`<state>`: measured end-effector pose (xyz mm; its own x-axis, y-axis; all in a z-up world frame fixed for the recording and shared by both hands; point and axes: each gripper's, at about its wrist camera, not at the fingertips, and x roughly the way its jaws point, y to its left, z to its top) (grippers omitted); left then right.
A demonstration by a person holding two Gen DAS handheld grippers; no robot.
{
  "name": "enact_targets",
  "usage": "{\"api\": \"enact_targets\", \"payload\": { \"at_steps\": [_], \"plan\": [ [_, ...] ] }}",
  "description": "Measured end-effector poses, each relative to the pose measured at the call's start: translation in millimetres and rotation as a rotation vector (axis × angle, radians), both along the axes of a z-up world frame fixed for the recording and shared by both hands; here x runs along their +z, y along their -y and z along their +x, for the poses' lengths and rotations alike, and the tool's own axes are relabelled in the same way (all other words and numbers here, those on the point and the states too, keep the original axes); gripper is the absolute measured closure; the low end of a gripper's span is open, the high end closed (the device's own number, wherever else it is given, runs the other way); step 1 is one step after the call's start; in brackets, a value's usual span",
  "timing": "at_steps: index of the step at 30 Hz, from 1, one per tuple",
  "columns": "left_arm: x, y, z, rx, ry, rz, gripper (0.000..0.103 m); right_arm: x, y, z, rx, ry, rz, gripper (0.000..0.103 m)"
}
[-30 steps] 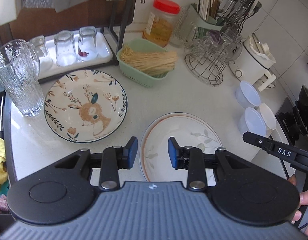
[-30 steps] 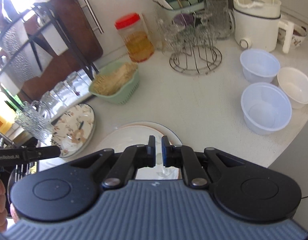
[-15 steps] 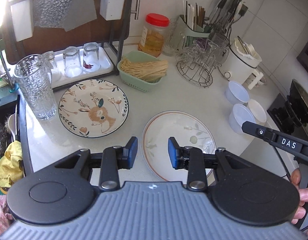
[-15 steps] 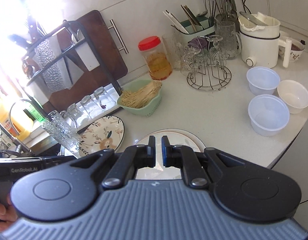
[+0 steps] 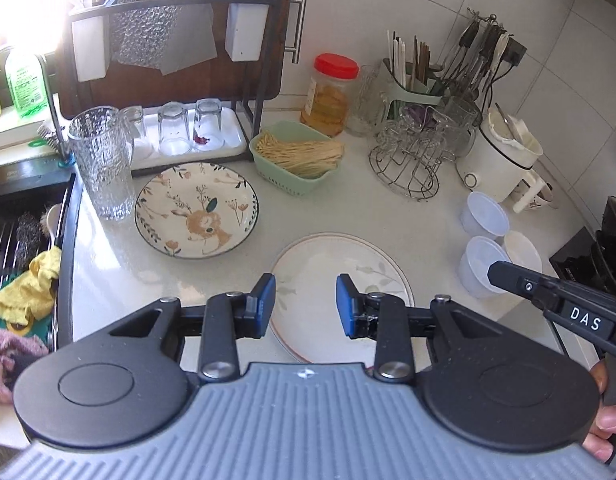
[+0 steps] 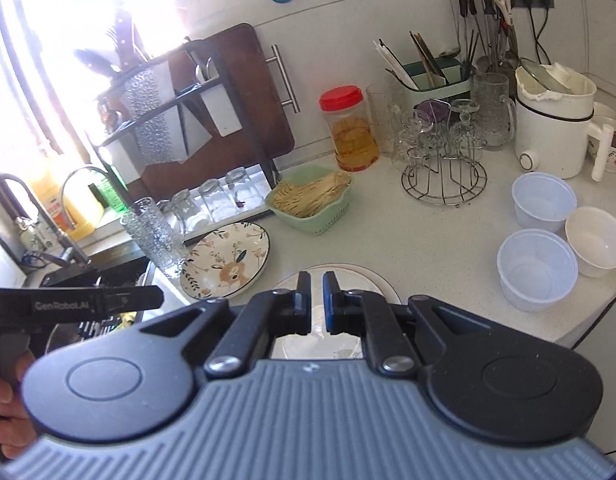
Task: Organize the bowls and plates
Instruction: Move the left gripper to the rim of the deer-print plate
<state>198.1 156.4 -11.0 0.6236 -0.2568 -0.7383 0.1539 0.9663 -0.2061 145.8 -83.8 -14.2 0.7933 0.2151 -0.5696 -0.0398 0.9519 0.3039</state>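
The left hand-held gripper (image 5: 304,300) hangs in the air with its blue pads wide apart and nothing between them. The right hand-held gripper (image 6: 316,302) has its pads almost shut, with only a thin gap, and it holds nothing too. Both float above the round cream plate with pale leaves (image 5: 339,276), which lies flat near the front edge of the white tabletop (image 5: 387,216).

To the left of it, a little apart, sits the round plate with a painted deer and a dark rim (image 5: 196,210). A tall bumpy glass jug (image 5: 102,160) stands just beside that plate.

Three small cups sit close together at the right edge: two clear plastic bowls (image 6: 537,268) and one white bowl (image 6: 595,240). The right view looks down into them; in the left view the other gripper's black tip covers part of one.

A green basket of yellow sticks (image 5: 298,158) sits further back. Bare tabletop shows between the cream plate and the bowls.
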Motion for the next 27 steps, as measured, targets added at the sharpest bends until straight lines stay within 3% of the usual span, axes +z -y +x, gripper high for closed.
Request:
{"api": "enact_targets", "payload": {
  "at_steps": [12,27],
  "plan": [
    [6.9,55.2,-44.8,0.084,0.015,0.035,0.062,-5.7,40.8,-25.0,0.135,0.016,-0.032,0.092],
    [-4.1,71.4,-56.7,0.106,0.003,0.067,0.051,-15.8,52.3,-37.0,0.217,0.024,-0.039,0.092]
  ]
}}
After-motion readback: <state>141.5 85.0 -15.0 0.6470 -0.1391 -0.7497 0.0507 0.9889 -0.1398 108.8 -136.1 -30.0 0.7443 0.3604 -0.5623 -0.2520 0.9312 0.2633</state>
